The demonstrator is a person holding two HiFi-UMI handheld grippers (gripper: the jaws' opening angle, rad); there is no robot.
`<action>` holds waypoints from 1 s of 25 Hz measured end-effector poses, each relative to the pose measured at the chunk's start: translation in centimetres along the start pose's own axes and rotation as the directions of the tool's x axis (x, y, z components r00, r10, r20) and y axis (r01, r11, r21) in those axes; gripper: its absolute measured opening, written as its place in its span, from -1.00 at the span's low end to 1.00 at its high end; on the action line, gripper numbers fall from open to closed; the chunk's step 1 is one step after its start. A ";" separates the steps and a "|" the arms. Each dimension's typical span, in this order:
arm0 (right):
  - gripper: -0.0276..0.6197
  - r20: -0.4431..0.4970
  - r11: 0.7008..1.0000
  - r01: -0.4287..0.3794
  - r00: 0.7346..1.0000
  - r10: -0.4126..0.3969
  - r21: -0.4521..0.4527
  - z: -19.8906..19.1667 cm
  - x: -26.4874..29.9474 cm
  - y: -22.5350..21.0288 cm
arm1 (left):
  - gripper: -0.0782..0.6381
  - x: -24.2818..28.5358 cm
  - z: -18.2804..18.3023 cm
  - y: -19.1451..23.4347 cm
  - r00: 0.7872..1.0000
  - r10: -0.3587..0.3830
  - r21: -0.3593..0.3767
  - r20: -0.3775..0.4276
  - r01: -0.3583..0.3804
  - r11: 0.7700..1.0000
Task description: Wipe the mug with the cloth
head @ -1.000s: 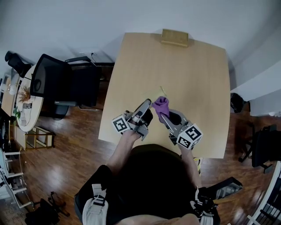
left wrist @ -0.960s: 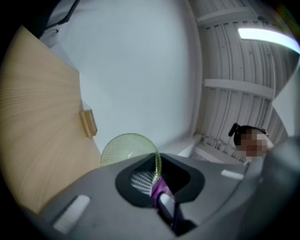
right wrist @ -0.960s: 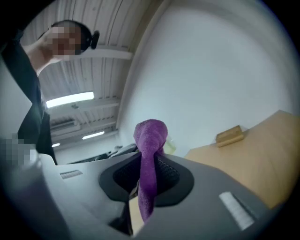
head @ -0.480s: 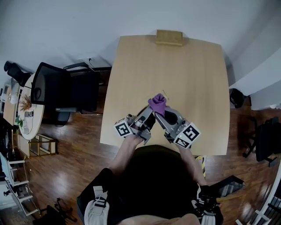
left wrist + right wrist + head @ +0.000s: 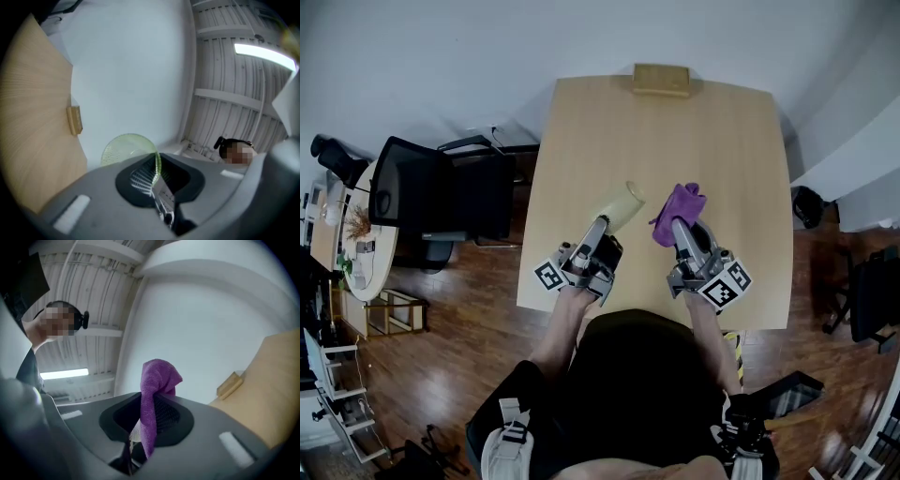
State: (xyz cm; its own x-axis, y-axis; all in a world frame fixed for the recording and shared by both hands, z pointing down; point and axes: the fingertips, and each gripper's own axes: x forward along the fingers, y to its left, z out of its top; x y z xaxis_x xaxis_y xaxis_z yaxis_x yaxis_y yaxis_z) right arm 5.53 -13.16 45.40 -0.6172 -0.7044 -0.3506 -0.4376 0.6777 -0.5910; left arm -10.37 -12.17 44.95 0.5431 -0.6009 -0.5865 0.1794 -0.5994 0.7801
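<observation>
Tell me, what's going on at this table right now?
A person holds a gripper in each hand above the wooden table. The left gripper grips a pale green mug by its rim, its fingers having just closed a little further on it. The right gripper is shut on a purple cloth. Mug and cloth are apart, so no wiping is happening at this instant.
</observation>
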 end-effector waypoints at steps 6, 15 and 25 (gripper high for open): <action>-0.73 -0.027 0.989 -0.105 0.994 0.108 0.104 -2.4 1.9 2.6 | -0.66 1.2 -2.4 -0.5 0.997 -0.024 0.018 -0.073 0.026 0.999; -0.73 -0.319 0.964 -0.238 0.910 0.264 0.119 -9.0 1.7 5.2 | -0.66 0.6 -1.2 0.0 0.998 -0.028 0.053 -0.063 0.031 0.998; -0.73 0.299 0.610 -0.295 0.949 0.099 0.735 -0.1 0.3 -0.9 | -0.67 1.1 -1.8 -3.0 0.979 -0.168 0.116 -0.119 0.182 0.977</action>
State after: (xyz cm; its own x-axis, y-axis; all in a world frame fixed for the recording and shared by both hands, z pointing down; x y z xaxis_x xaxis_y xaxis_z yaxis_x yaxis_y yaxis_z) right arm 5.69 -13.93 45.87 -0.4341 -0.6643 -0.6084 0.3958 0.4661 -0.7913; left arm -8.84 -10.06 42.38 0.5993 -0.4243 -0.6788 0.1787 -0.7557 0.6301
